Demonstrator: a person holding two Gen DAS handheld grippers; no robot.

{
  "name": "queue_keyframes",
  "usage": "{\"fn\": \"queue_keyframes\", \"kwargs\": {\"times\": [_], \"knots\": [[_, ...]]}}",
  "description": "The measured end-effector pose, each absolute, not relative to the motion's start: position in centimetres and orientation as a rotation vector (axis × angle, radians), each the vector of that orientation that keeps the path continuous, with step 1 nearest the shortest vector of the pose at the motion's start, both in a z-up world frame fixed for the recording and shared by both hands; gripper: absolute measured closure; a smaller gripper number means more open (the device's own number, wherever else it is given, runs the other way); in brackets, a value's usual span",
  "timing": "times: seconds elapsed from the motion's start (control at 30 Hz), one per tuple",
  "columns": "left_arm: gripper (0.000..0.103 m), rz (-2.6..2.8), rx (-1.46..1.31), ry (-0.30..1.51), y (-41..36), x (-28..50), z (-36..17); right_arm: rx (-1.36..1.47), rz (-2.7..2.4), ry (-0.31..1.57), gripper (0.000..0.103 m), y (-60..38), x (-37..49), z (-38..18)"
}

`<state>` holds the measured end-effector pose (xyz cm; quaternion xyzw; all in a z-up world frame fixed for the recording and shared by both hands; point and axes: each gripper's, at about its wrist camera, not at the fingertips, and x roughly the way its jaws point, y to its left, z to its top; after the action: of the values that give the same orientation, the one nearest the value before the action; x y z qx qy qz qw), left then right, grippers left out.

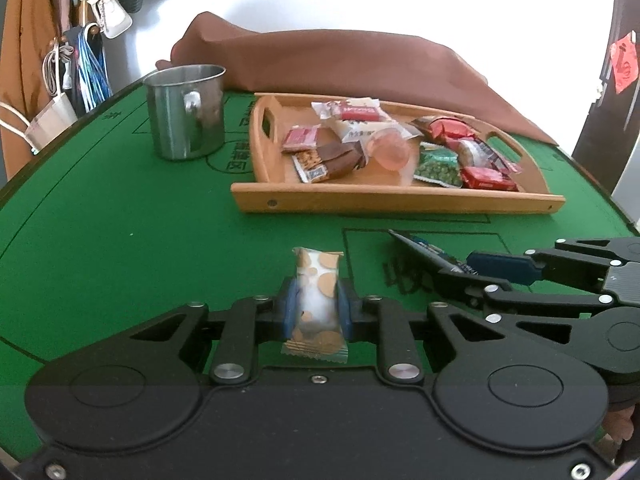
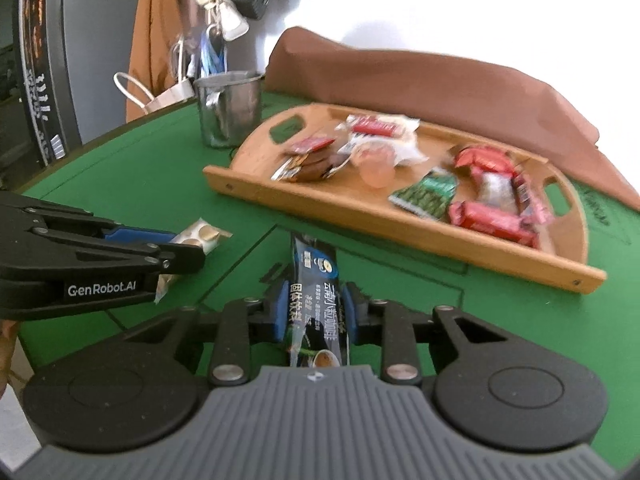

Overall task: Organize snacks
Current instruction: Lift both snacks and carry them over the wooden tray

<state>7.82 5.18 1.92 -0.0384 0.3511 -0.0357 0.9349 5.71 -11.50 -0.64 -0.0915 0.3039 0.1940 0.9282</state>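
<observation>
Wooden tray (image 1: 396, 200), upper centre, already holds most snacks. We have two left: left gripper (image 1: 318, 308) clamps the dotted packet (image 1: 318, 280), right gripper (image 2: 314, 316) clamps the coffee sachet (image 2: 316, 280), both lower centre.

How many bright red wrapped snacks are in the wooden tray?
3, maybe more hidden: one red snack at the far right, another near the front rim, and a small one at the left of the wooden tray.
</observation>
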Motion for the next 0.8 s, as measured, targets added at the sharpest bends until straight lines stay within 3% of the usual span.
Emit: {"fn": "queue_keyframes", "kwargs": {"times": [0.3, 0.4, 0.5, 0.57, 0.67, 0.7, 0.8], "knots": [[0.082, -0.091, -0.065, 0.713, 4.5, 8.1, 2.3, -0.144, 0.338, 0.614, 0.072, -13.6, 5.8, 0.3], [0.082, -0.096, -0.063, 0.708, 4.3, 8.2, 2.6, -0.130, 0.318, 0.609, 0.091, -14.2, 5.8, 0.7], [0.082, -0.102, -0.061, 0.702, 4.1, 8.2, 2.8, -0.127, 0.302, 0.607, 0.091, -14.8, 5.8, 0.9], [0.082, -0.106, -0.060, 0.704, 3.9, 8.2, 2.8, -0.123, 0.306, 0.618, 0.089, -15.1, 5.9, 0.6], [0.082, -0.112, -0.058, 0.717, 3.7, 8.3, 2.6, -0.102, 0.327, 0.633, 0.077, -15.6, 6.0, 0.1], [0.082, -0.115, -0.061, 0.723, 3.6, 8.4, 2.5, -0.100, 0.326, 0.632, 0.065, -15.6, 6.1, -0.1], [0.082, -0.120, -0.067, 0.734, 3.4, 8.4, 2.3, -0.103, 0.352, 0.638, 0.056, -15.6, 6.2, -0.6]]}}
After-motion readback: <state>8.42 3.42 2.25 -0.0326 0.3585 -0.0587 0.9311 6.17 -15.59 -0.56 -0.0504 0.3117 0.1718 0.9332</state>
